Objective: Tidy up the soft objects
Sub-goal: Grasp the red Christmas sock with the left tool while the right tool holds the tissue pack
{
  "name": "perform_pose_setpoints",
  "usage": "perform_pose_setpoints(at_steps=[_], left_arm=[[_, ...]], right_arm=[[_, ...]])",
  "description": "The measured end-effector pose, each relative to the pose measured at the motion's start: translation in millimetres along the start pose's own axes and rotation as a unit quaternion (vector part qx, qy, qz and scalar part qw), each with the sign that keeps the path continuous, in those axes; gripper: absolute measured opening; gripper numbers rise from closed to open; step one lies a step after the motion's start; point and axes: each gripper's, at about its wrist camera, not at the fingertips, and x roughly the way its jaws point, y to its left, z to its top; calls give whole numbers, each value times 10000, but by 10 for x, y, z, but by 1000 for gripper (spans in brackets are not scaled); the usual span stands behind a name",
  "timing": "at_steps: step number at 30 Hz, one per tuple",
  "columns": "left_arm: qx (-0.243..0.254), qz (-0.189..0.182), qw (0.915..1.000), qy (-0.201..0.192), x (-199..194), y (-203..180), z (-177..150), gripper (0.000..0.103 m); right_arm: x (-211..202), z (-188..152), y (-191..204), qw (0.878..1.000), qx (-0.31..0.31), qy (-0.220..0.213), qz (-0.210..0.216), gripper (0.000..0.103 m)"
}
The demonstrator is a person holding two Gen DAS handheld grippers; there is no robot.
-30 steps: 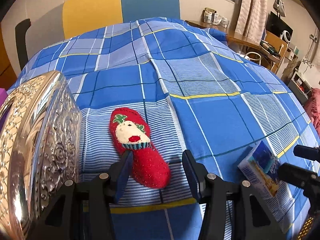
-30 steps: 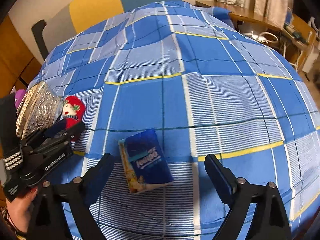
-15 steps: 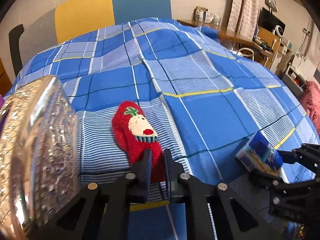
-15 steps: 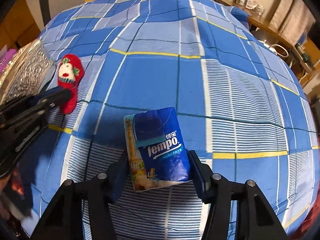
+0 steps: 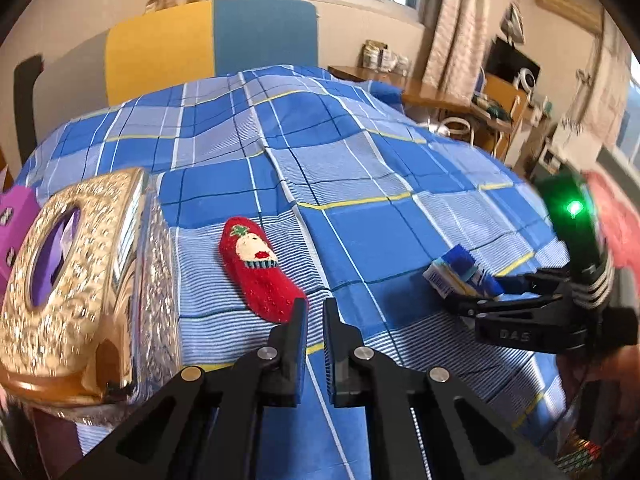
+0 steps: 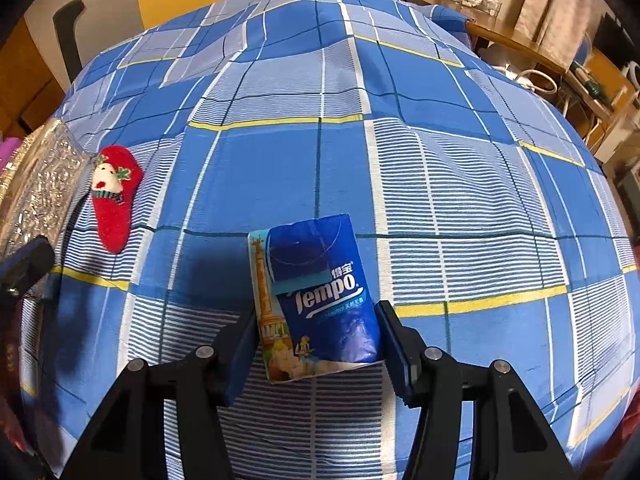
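Note:
A red Christmas sock with a white face lies on the blue plaid bedspread; it also shows in the right wrist view. My left gripper is shut and empty, its tips just past the sock's near end and raised off the bed. My right gripper is shut on a blue Tempo tissue pack, holding it by its near end a little above the bedspread. The pack and the right gripper also show at the right of the left wrist view.
An ornate gold and silver tissue box stands at the bed's left edge, close to the sock, also in the right wrist view. A purple object sits behind it. A yellow-blue headboard and a cluttered desk lie beyond.
Both grippers closed. The left one shut at the sock's near end and came away without it, rising. The right one shut on the tissue pack and lifted it slightly.

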Motion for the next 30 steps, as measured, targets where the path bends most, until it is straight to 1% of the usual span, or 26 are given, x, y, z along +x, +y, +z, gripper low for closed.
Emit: perform_pose_setpoints(at_steps=[1, 2, 3, 5, 7, 9, 10, 11, 12, 14, 15, 16, 17, 18, 19, 23, 26, 30], left_arm=[[7, 83, 10000, 31, 43, -10, 33, 15], [-18, 147, 9999, 89, 87, -13, 57, 31], [-71, 242, 9996, 160, 143, -1, 88, 34], [-250, 556, 9978, 280, 284, 45, 157, 43], [-323, 763, 9952, 523, 458, 68, 220, 44], [-389, 920, 9925, 711, 643, 91, 296, 48], [-401, 1003, 9913, 748, 716, 99, 324, 52], [-404, 1096, 9901, 773, 774, 102, 342, 54], [-387, 1182, 9890, 798, 845, 108, 365, 54], [-365, 1175, 9889, 836, 961, 139, 381, 53], [-369, 1169, 9891, 818, 964, 161, 359, 48], [-292, 1201, 9898, 703, 924, 147, 342, 29], [-227, 1161, 9911, 609, 889, 135, 328, 21], [-189, 1037, 9929, 556, 869, 133, 322, 21], [-171, 918, 9943, 515, 828, 127, 306, 18], [-138, 657, 9975, 206, 555, 109, 228, 17], [-251, 385, 9988, 137, 365, 127, 161, 16], [-405, 16, 9992, -9, 12, 160, 20, 16]], right_arm=[[-2, 4, 1, 10000, 12, -4, 25, 57], [-11, 0, -4, 10000, 25, -13, 20, 57], [-16, 2, -5, 10000, 21, -18, 28, 57], [-11, 6, 4, 10000, 2, -11, 65, 57], [-8, 19, 23, 9999, -6, -19, 124, 57], [-19, 34, 38, 9998, -26, -49, 205, 57], [-27, 41, 42, 9997, -20, -70, 237, 57], [-33, 42, 44, 9996, -15, -76, 259, 57], [-33, 49, 43, 9996, -9, -79, 279, 57], [-30, 54, 42, 9995, -8, -76, 294, 57], [-29, 58, 40, 9995, -14, -79, 293, 57], [-28, 61, 38, 9995, -6, -82, 293, 57], [-29, 62, 34, 9995, 6, -84, 303, 57], [-33, 62, 29, 9995, 9, -89, 315, 57], [-39, 61, 24, 9995, 11, -100, 315, 57], [-36, 45, 15, 9995, 35, -100, 301, 57], [-24, 36, -4, 9996, 70, -77, 267, 57], [-10, 33, -20, 9994, 116, -67, 313, 57]])
